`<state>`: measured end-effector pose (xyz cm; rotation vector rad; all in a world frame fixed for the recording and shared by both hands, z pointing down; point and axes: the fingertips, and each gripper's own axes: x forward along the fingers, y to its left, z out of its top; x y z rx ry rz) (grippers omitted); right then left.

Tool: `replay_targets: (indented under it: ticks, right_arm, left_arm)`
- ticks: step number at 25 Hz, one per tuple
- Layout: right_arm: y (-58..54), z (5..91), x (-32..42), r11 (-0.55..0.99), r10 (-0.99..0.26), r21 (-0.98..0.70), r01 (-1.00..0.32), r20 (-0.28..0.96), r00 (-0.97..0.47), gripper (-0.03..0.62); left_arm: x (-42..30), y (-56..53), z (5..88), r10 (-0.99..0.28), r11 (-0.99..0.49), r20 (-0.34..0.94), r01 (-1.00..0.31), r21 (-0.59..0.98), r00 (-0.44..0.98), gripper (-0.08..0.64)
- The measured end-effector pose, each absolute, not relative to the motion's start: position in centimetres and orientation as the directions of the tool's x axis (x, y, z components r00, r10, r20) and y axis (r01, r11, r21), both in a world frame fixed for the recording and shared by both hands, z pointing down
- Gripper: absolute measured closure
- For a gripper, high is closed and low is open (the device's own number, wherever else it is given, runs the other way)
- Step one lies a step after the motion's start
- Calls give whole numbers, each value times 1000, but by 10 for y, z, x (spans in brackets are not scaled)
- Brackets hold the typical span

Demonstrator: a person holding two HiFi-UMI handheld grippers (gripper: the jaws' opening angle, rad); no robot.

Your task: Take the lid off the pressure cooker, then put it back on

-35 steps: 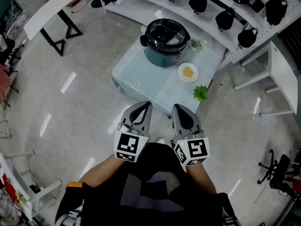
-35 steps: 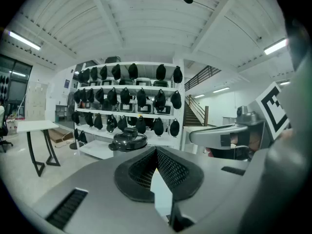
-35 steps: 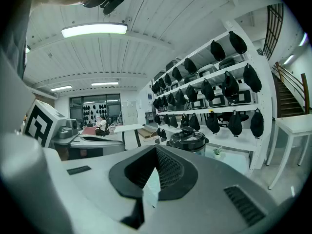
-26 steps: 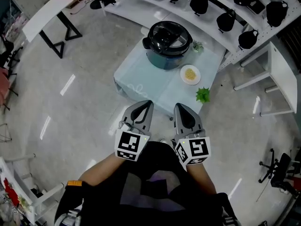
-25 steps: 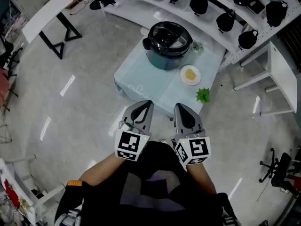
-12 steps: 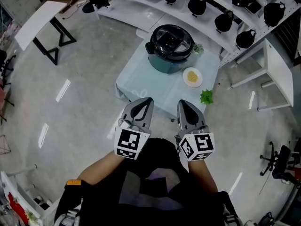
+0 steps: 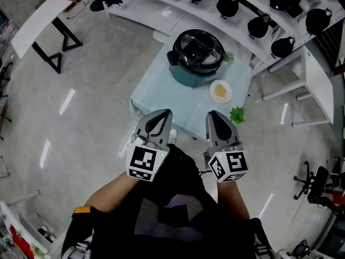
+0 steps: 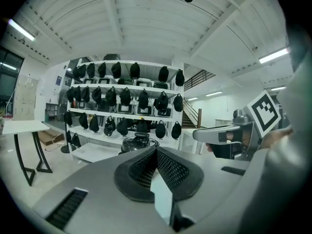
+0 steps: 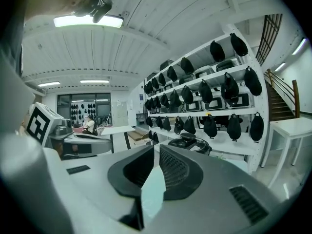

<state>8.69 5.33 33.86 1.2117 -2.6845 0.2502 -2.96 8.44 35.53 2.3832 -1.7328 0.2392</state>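
The pressure cooker (image 7: 197,58) stands at the far end of a low pale blue table (image 7: 161,96), with its black lid (image 7: 198,48) seated on it. Both grippers are held side by side short of the table's near edge, well apart from the cooker. My left gripper (image 7: 159,122) is shut with nothing in it. My right gripper (image 7: 217,122) looks closed too; its jaws are just starting to open, with nothing between them. The cooker (image 8: 139,142) shows small and far beyond the jaws in the left gripper view, and the cooker (image 9: 190,143) is equally distant in the right gripper view.
A white plate (image 7: 221,90) with yellow food lies right of the cooker. One small green plant (image 7: 236,114) sits at the table's near right corner, another (image 7: 228,57) behind the cooker. White shelves (image 7: 253,34) of black gear run behind, with a white desk (image 7: 38,20) at the far left.
The table and cooker have come nearer to the grippers as the person walks toward them. Both grippers stay side by side and closed.
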Motion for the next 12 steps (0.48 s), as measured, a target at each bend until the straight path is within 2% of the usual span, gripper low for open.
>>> replay_targets:
  ticks: [6,12]
  right_arm:
    - [-6,350,83,664,-706,-95,-742,248,-663,486]
    - [-80,353,69,705,-674,-58,-707,258,-693,434]
  left_arm:
    - [-42,35,360,-924,-269,266,-962,53,274,552]
    - [-53,-35,365,-923,-250,289,-967,46,253,552]
